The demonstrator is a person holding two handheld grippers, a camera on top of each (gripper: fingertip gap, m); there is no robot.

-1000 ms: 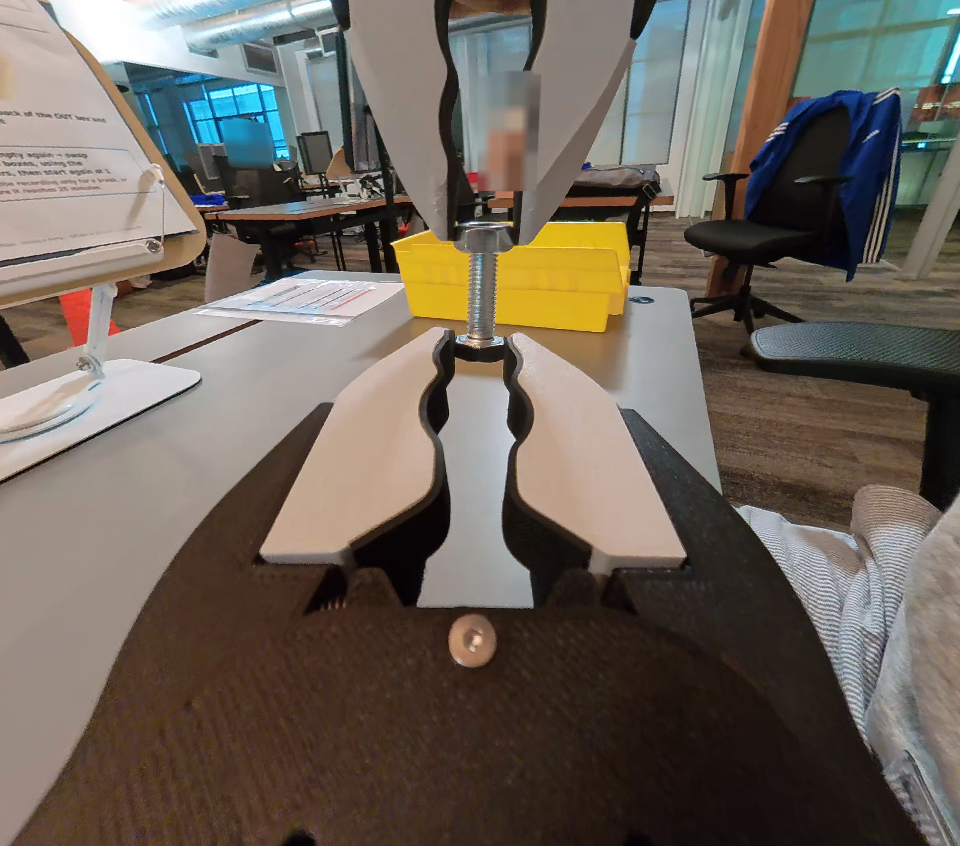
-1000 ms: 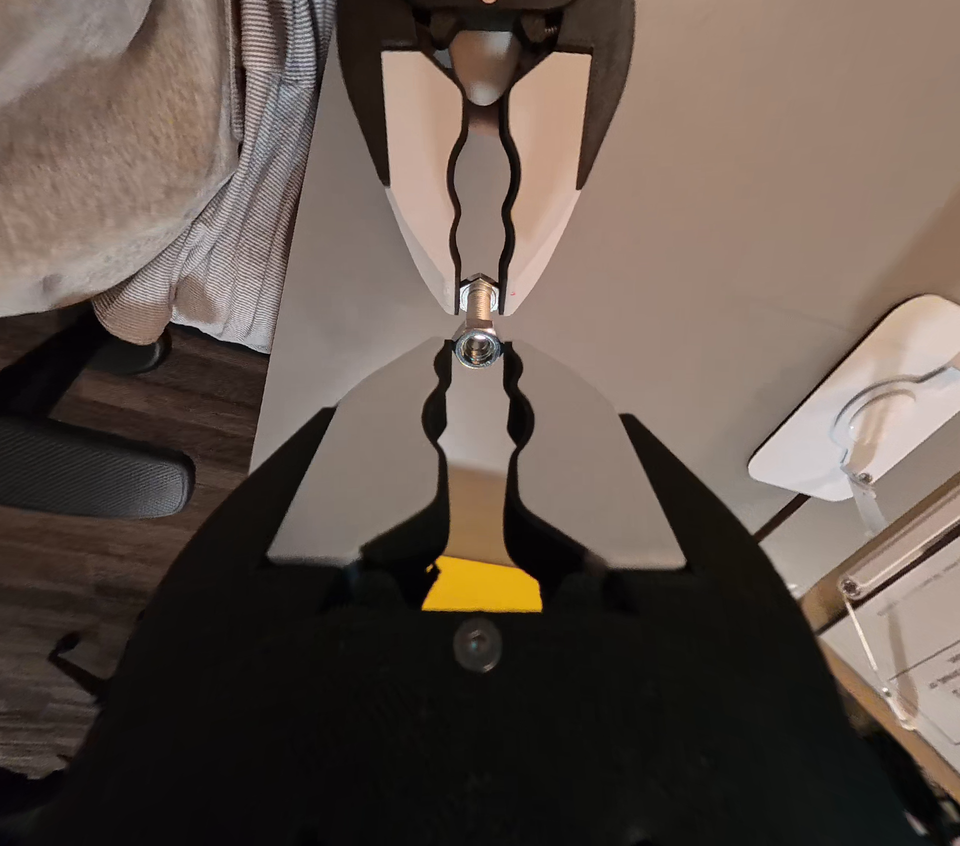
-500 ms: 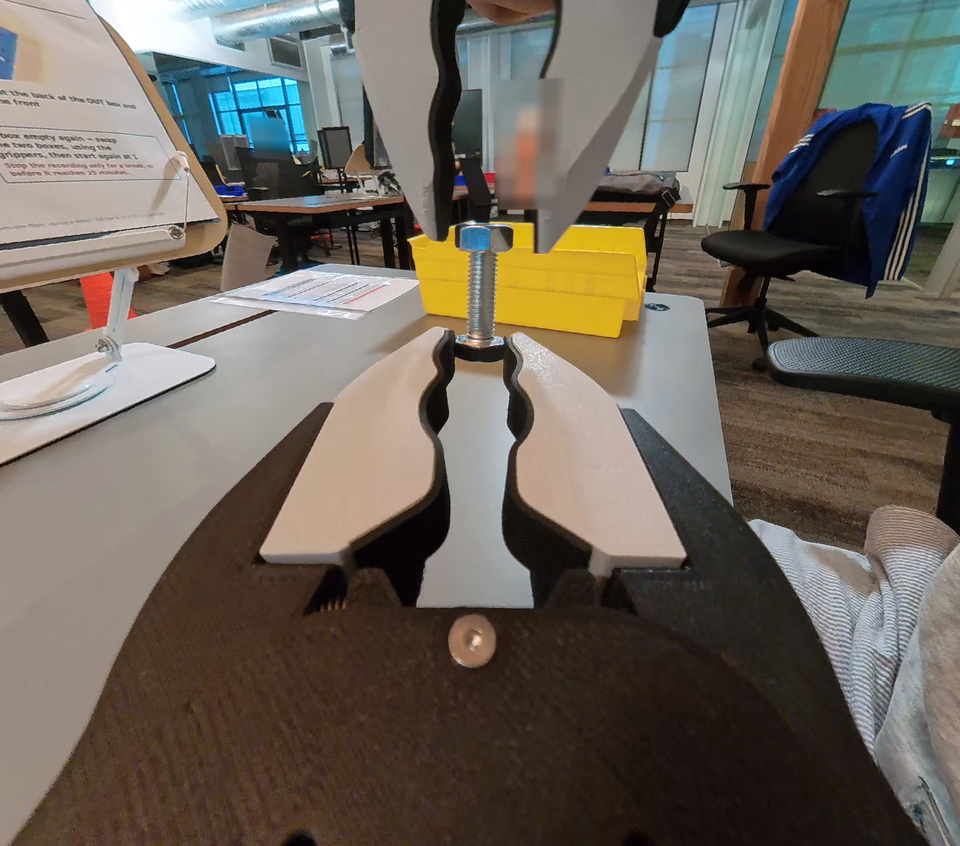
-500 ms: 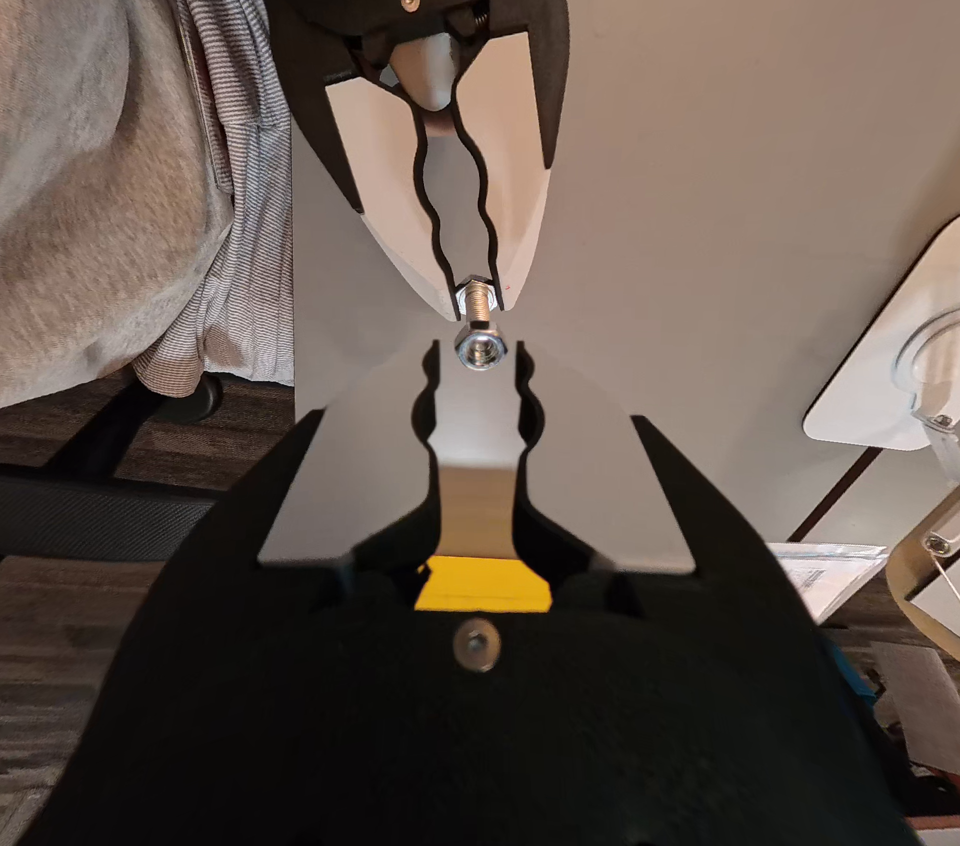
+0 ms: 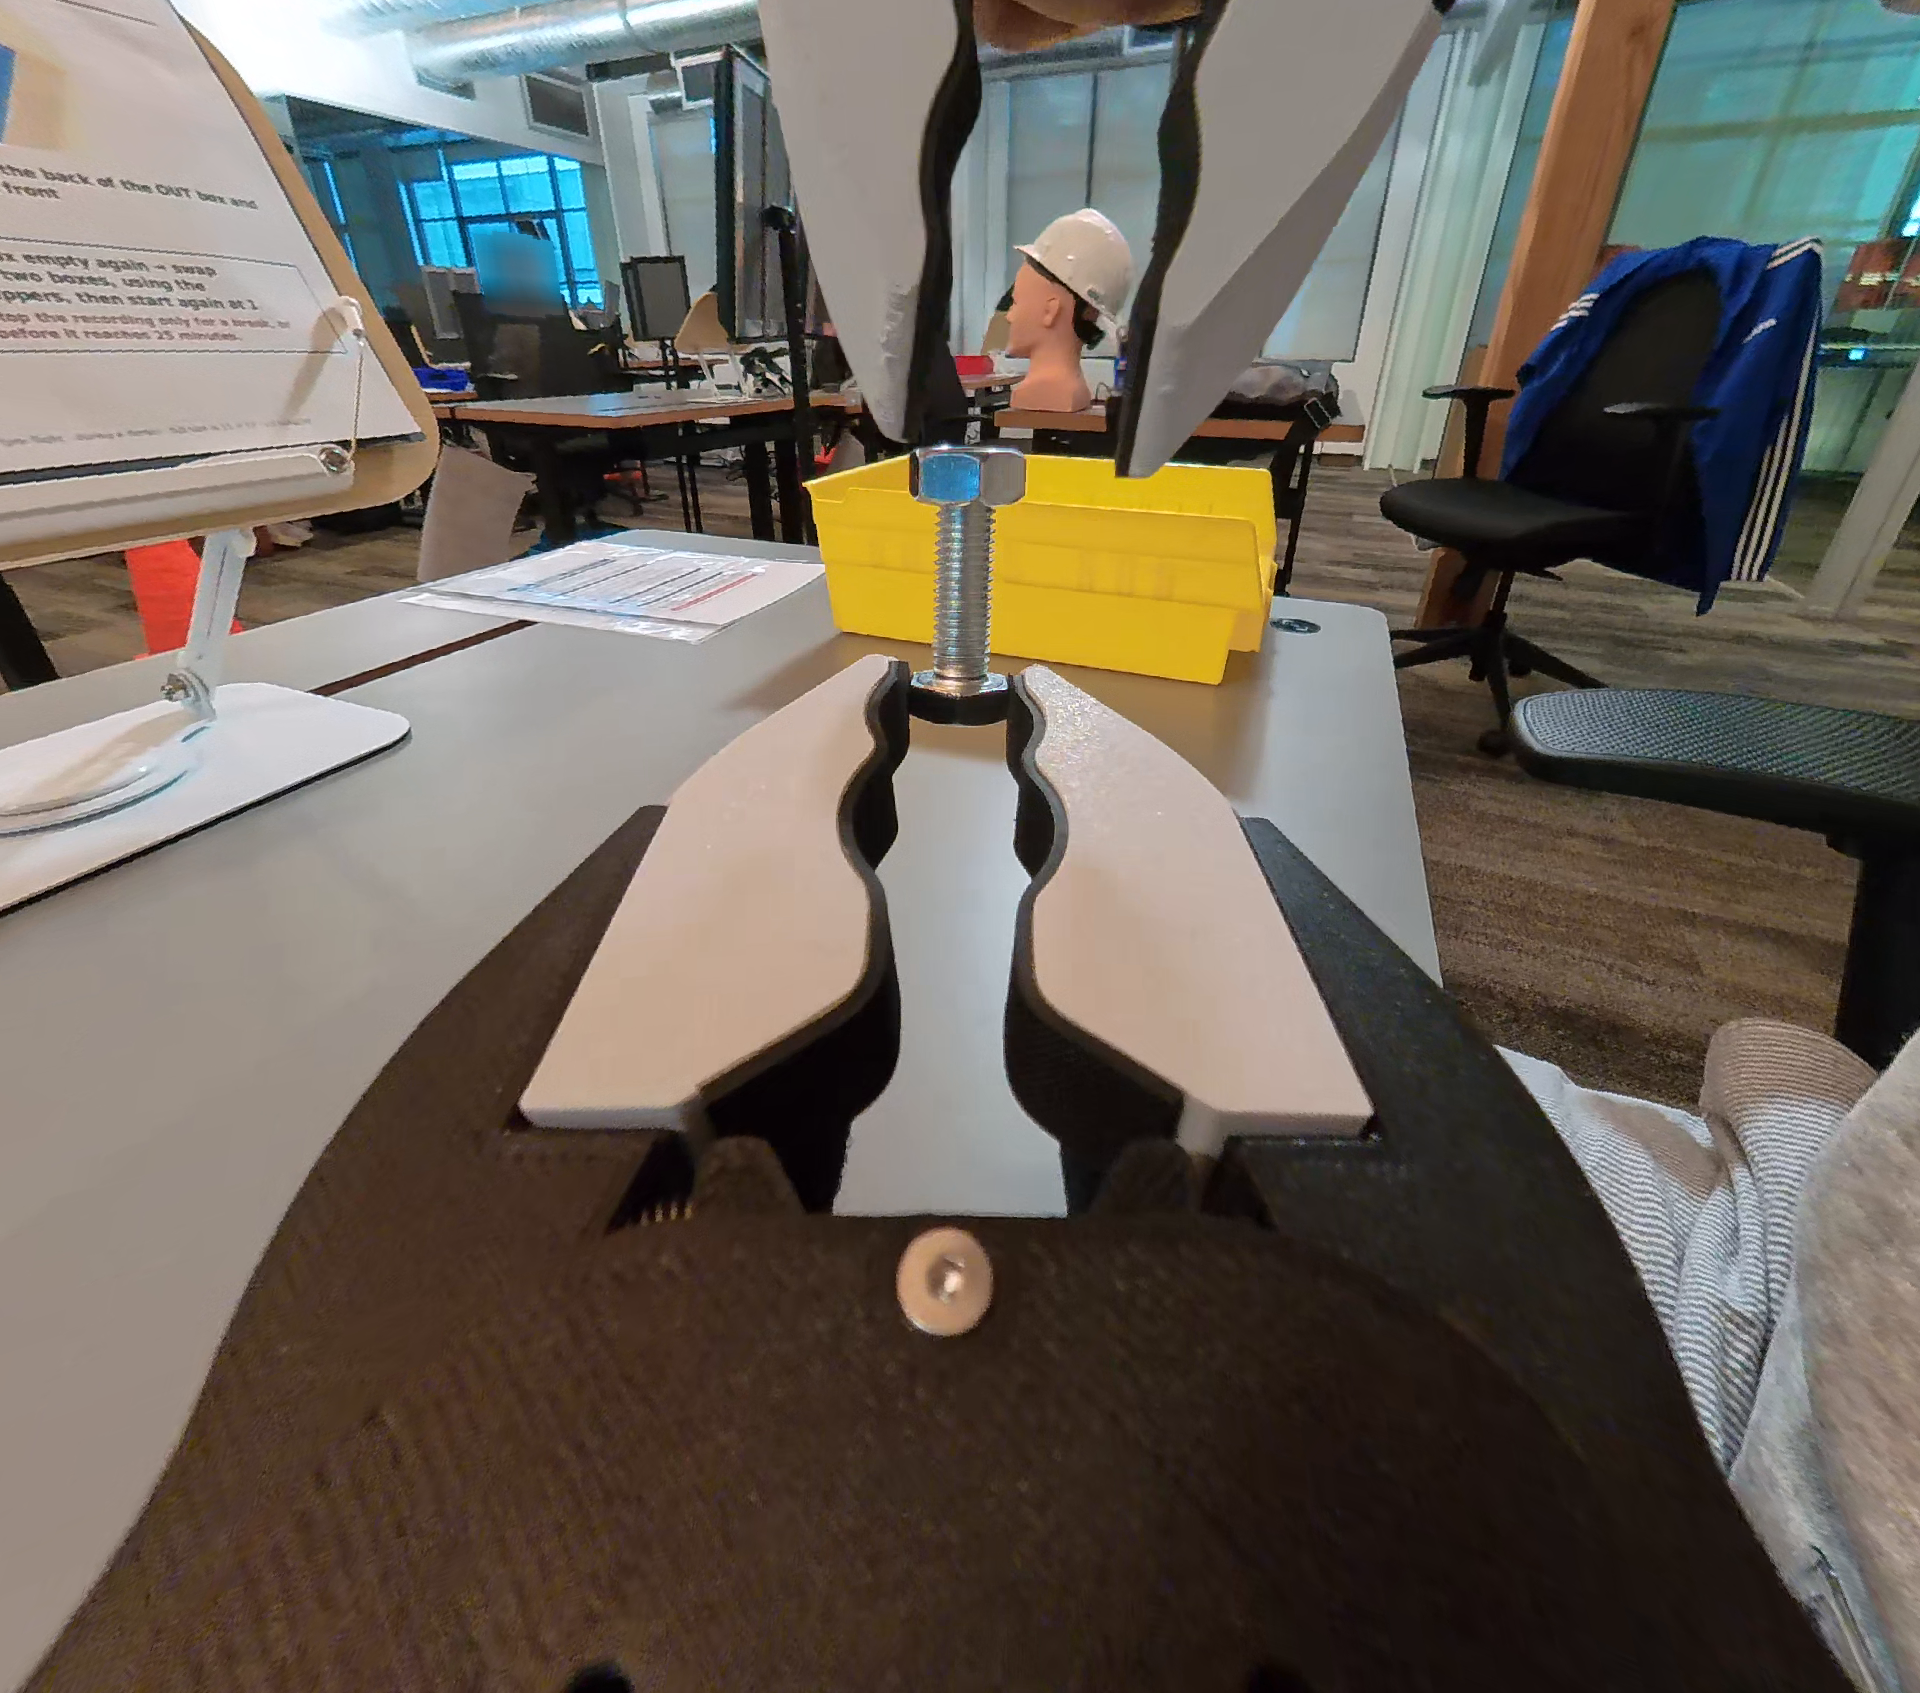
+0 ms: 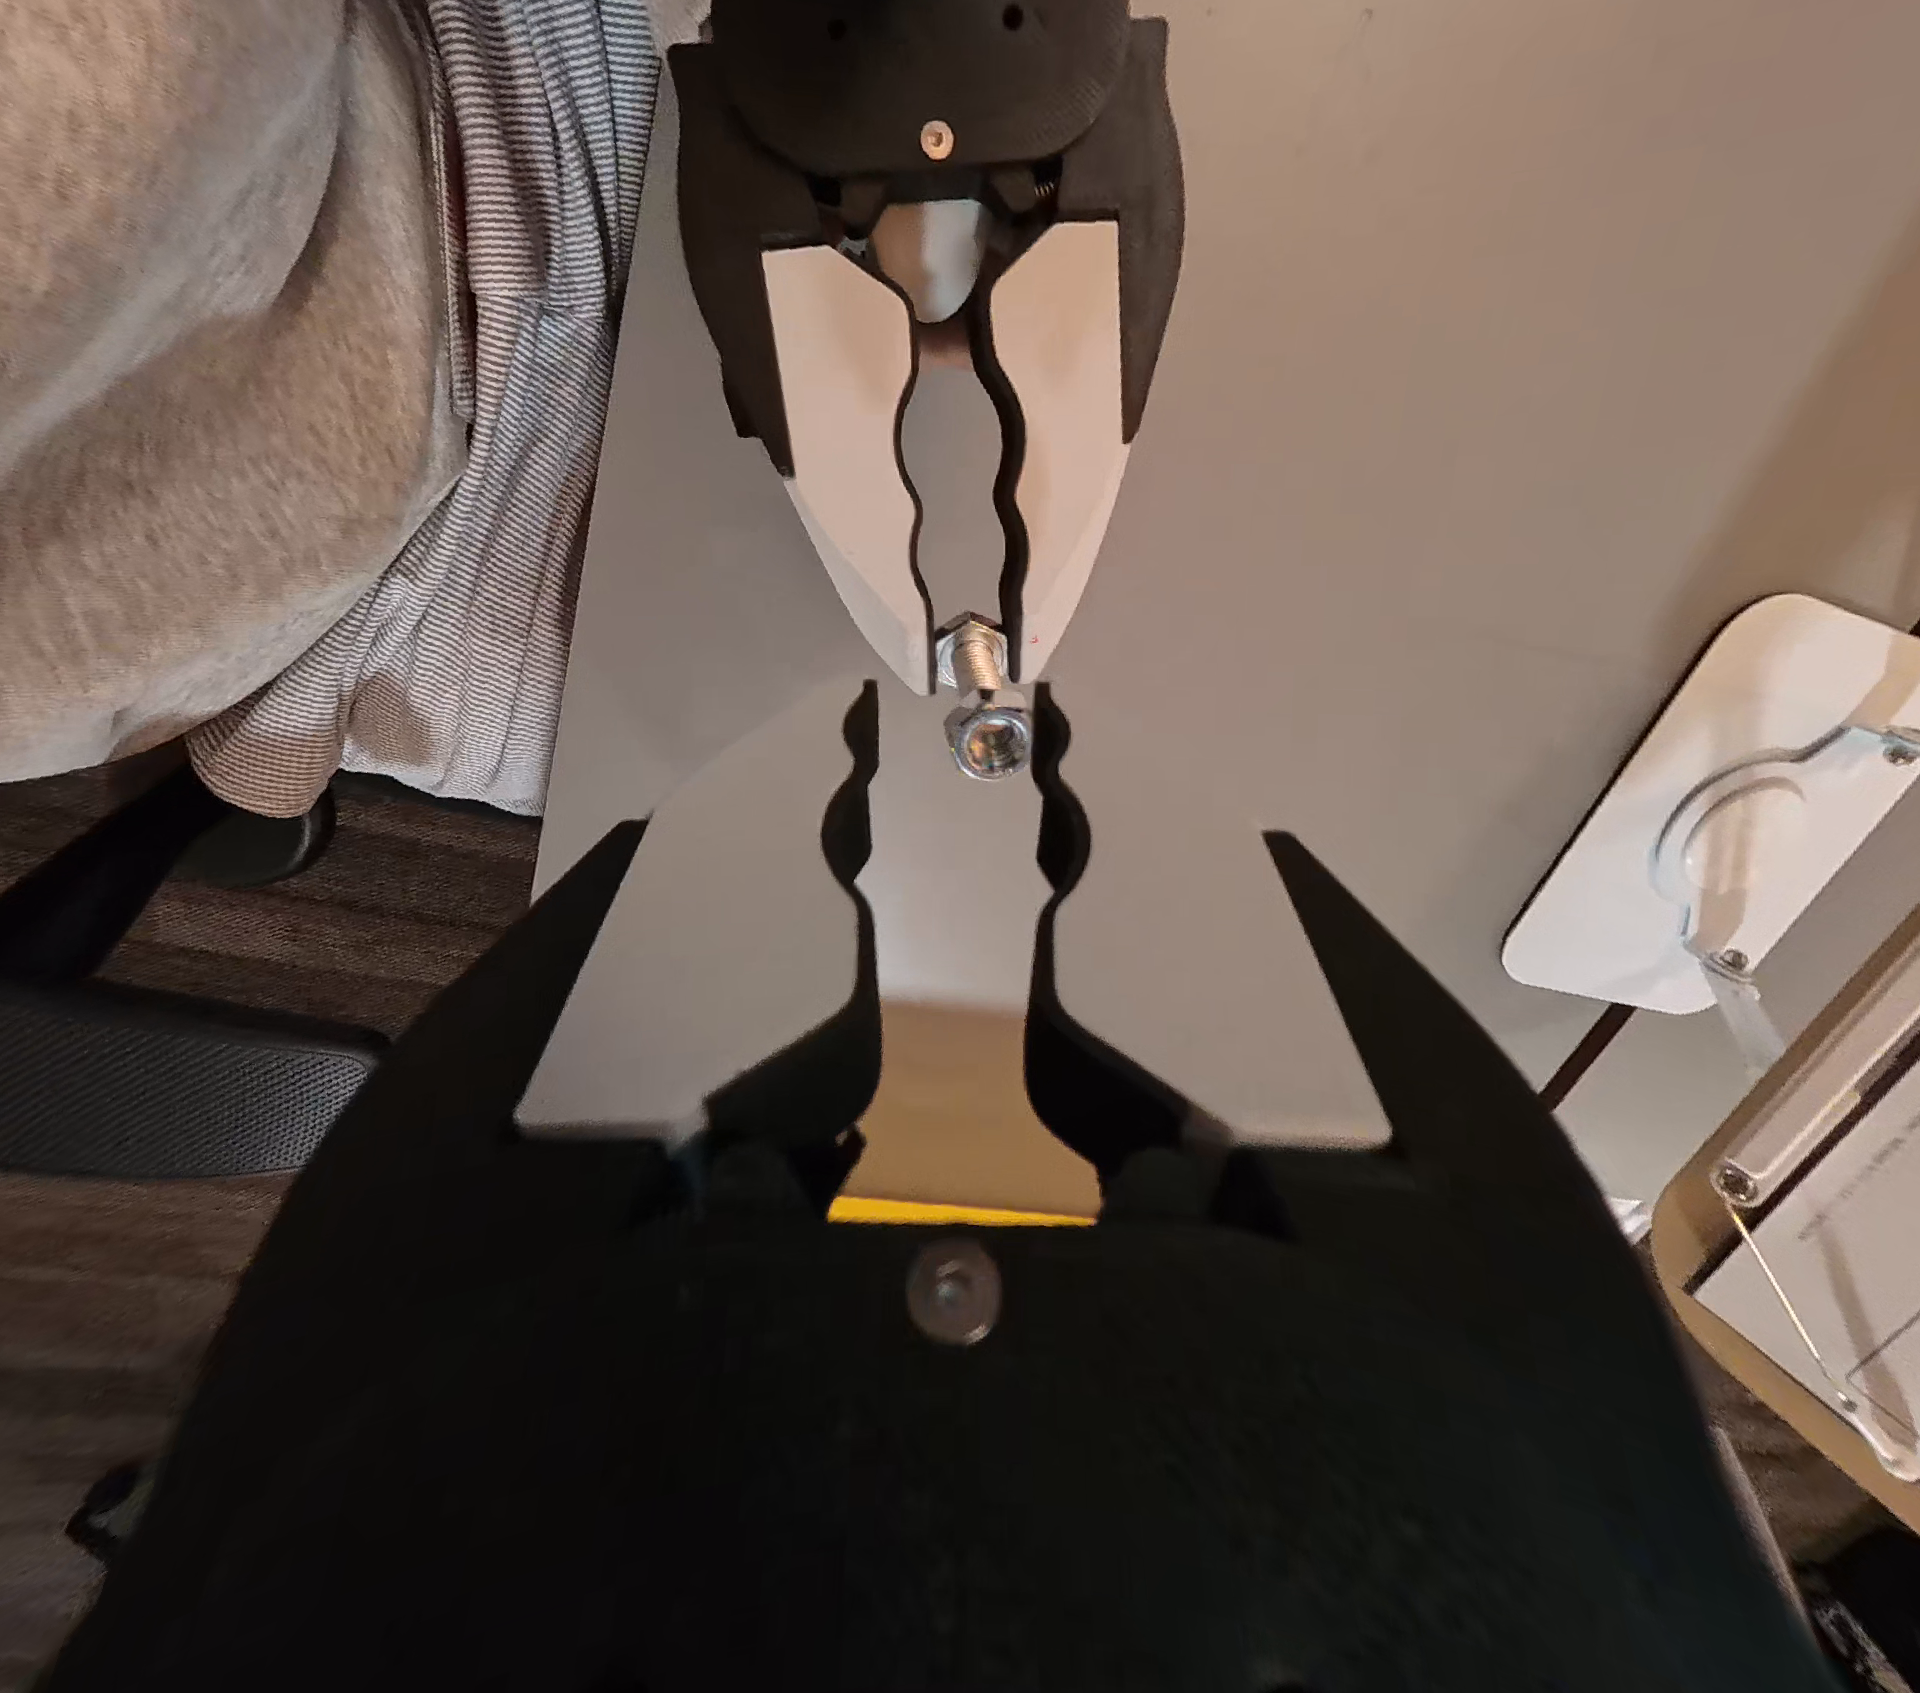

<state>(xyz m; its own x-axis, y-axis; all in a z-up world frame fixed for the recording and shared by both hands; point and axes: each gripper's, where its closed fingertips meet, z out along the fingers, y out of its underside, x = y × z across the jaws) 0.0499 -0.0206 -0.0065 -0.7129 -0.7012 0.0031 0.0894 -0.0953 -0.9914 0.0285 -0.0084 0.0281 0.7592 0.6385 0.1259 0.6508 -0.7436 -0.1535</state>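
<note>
A silver bolt (image 5: 961,594) stands upright over the grey table (image 5: 312,916), with a hex nut (image 5: 966,477) on its top end. My left gripper (image 5: 958,679) is shut on the bolt's lower hex head. My right gripper (image 5: 1023,438) hangs point-down from above, jaws open, its tips at the level of the nut's top and not gripping it. In the right wrist view the nut (image 6: 992,744) lies between my right gripper's (image 6: 954,700) spread fingers, nearer the right one. The left gripper (image 6: 966,656) shows beyond, shut on the bolt (image 6: 968,669).
A yellow bin (image 5: 1049,573) stands at the table's far edge behind the bolt. A document stand (image 5: 156,293) on a white base (image 5: 208,760) is at the left, a laminated sheet (image 5: 623,589) beyond it. Office chairs (image 5: 1642,438) and a person's grey sleeve (image 5: 1818,1228) are at the right. About 4 cm separates my left fingertips from my right.
My right gripper was shut on the nut a second ago. It has opened and let go of the nut. The left gripper still holds the bolt upright.
</note>
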